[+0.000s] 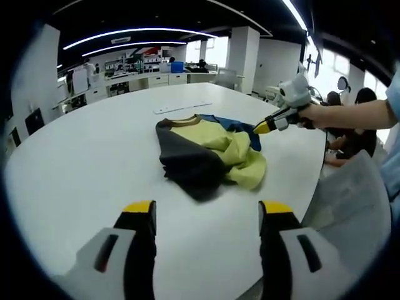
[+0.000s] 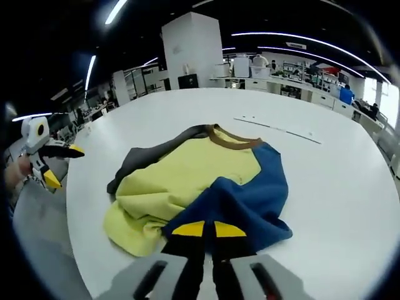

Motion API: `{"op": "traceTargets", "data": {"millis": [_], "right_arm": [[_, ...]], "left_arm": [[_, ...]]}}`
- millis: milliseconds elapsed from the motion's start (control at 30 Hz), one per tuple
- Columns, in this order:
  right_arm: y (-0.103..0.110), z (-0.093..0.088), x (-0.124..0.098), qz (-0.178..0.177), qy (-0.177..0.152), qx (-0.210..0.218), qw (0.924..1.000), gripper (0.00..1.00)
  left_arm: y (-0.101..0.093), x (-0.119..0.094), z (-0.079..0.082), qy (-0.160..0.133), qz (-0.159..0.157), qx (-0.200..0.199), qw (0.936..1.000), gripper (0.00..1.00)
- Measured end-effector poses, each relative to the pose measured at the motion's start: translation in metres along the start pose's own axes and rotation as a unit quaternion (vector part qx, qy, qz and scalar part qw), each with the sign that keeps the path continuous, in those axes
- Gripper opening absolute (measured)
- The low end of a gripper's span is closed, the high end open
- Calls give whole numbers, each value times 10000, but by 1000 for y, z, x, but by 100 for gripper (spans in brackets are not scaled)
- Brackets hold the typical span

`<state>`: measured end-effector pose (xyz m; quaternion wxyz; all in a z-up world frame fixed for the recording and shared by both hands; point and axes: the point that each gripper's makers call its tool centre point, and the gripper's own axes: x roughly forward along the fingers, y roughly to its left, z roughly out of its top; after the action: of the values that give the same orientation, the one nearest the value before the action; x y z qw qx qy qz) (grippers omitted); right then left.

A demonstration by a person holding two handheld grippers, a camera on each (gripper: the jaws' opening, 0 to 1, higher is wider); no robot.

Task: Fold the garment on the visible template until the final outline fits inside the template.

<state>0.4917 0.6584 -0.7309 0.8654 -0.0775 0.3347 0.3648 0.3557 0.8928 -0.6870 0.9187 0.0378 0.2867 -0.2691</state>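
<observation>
**Shirt lies bunched on white table, right tongs closed at its blue edge**

In the left gripper view, my left tongs (image 1: pixel 206 215) hang over the near edge of the table (image 1: pixel 81 169) with the jaws wide apart and nothing between them. Ahead of them, past a strip of bare tabletop, the shirt (image 1: pixel 209 153) lies in a loose heap: a dark grey part to the left, yellow in the middle, a blue part at the far right, and a brown collar (image 1: pixel 183 122) at the far side. Beyond the shirt, a thin line of marks (image 1: pixel 182 107) runs across the table. To the right, my right tongs (image 1: pixel 259 129) reach in from a hand (image 1: pixel 312 114), their yellow tips at the blue edge of the shirt.

In the right gripper view, my left tongs (image 2: pixel 61 164) show far off to the left, past the table's edge and well apart from the shirt, jaws spread. The shirt (image 2: pixel 187 181) lies straight ahead of my right tongs (image 2: pixel 209 229), grey at the far left, yellow across the middle, blue on the right, with the collar (image 2: pixel 234 139) at the far end. My right tongs have their jaws together, the yellow tips touching each other at the near blue hem; whether cloth is pinched between them I cannot tell. Farther right, the marks (image 2: pixel 278 129) lie on the table (image 2: pixel 350 187) beyond the shirt.
</observation>
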Motion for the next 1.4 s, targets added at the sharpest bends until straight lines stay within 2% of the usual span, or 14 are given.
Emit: {"op": "traceTargets", "data": {"millis": [200,367,467,567,1000,1200,1400], "right_arm": [[-2,2,-11,-28,-100,101,9999,0],[-11,9,-35,-142,-360,199,9991,0],[-18,7,-51,-309,-320,-103,9990,0],[-23,5,-68,-348,-417,35,9985,0],[-74,-24,-142,-1085,-599,511,9910,0],[-88,-47,-159,-1315,-500,673,9878,0],[-102,-57,-172,-1491,-398,700,9855,0]], "left_arm": [[0,1,0,2,3,5,10000,63],[-1,2,2,-3,-4,38,10000,63],[0,3,5,-10,2,53,10000,63],[0,5,6,-9,-16,66,10000,62],[-5,13,11,19,-104,157,9998,62],[-6,15,12,7,-93,170,9998,62],[-9,15,13,15,-69,172,9998,63]]}}
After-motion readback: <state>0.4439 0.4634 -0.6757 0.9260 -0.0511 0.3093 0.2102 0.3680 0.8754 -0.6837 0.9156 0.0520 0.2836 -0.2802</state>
